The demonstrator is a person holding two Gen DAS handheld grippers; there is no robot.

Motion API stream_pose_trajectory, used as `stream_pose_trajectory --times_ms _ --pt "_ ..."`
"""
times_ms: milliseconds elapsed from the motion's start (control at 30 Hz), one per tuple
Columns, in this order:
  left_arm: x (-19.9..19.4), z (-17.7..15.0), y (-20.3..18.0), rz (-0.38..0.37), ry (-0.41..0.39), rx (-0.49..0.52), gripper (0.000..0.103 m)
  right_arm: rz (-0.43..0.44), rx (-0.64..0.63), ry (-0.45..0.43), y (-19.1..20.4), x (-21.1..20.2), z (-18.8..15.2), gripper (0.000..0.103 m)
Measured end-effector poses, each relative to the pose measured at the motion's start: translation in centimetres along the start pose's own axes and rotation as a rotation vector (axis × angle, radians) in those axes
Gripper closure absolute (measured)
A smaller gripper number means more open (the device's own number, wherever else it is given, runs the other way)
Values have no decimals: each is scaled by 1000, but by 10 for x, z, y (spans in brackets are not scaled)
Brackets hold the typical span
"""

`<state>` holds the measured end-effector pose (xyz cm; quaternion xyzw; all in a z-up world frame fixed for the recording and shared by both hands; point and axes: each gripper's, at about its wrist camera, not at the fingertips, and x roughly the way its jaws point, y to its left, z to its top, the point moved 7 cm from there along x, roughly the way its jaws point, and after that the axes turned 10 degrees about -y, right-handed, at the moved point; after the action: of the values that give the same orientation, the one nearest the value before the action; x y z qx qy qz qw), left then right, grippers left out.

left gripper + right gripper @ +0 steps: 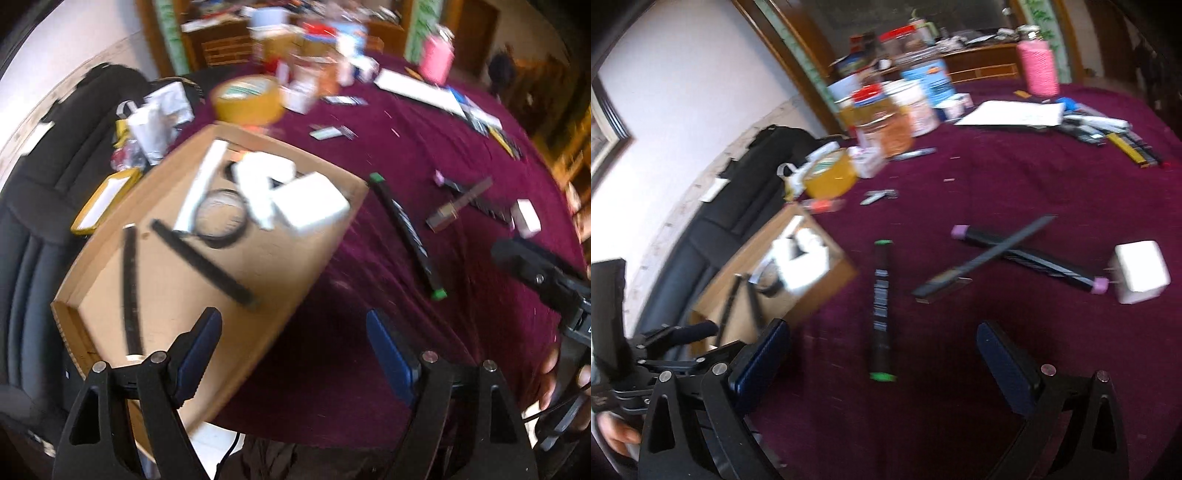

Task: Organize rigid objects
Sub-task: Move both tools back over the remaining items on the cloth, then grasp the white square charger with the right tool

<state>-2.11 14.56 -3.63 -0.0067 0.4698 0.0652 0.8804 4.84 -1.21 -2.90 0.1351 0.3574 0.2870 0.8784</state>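
Hovering with fingers spread wide and empty, left gripper (293, 354) above near corner of cardboard tray (92, 295) at bench's left edge. Right gripper (882, 354) likewise wide apart, holding nothing, poised over maroon bench (997, 184) just short of green-capped black marker (882, 310), lying loose beside tray's right wall. Further out toward bench's right edge: pink-capped marker (1030, 258) crossed by thin dark strip (982, 258), touching it, then white block (1141, 271) just beside pink cap. Already inside tray: two black strips (129, 288), black ring (218, 218), white boxes (310, 206). Tape roll (251, 99) and clutter near far edge.

Likely risks: marker rolling off on cloth if pinched near a cap; crossed strip dragging pink-capped marker along when lifted; tray overhanging bench's near edge, apt to tip if pressed at that corner. Heavy blur suggesting fast motion, making misaligned grasp probable.
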Motion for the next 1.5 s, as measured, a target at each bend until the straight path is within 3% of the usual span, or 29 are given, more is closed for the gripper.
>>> stream_pose_trajectory --times_ms 167,233,367,433,533,700,1100,1300,1500 --pt "12 -4 -43 24 22 131 23 -160 -130 -19 -29 -23 -1 0" --pt "15 1 -56 21 -22 148 23 -205 -141 -46 -41 -33 1 0" --pt "23 16 -77 89 -172 164 23 -273 -137 -95 -60 -43 4 0" --pt "27 19 -85 76 -198 150 23 -307 -135 -117 -67 -46 5 1" --pt "31 22 -95 18 -229 126 23 -314 -118 -128 -73 -50 4 1" --pt "34 30 -101 -11 -257 121 23 -310 -84 -121 -81 -51 -1 1" --pt "39 34 -100 -15 -260 115 23 -321 -96 -113 -84 -49 2 1" --pt "42 35 -102 -21 -256 127 23 -365 -119 -111 -95 -50 7 1" --pt "46 36 -104 -22 -250 143 23 -445 -94 -102 -135 -47 11 1"
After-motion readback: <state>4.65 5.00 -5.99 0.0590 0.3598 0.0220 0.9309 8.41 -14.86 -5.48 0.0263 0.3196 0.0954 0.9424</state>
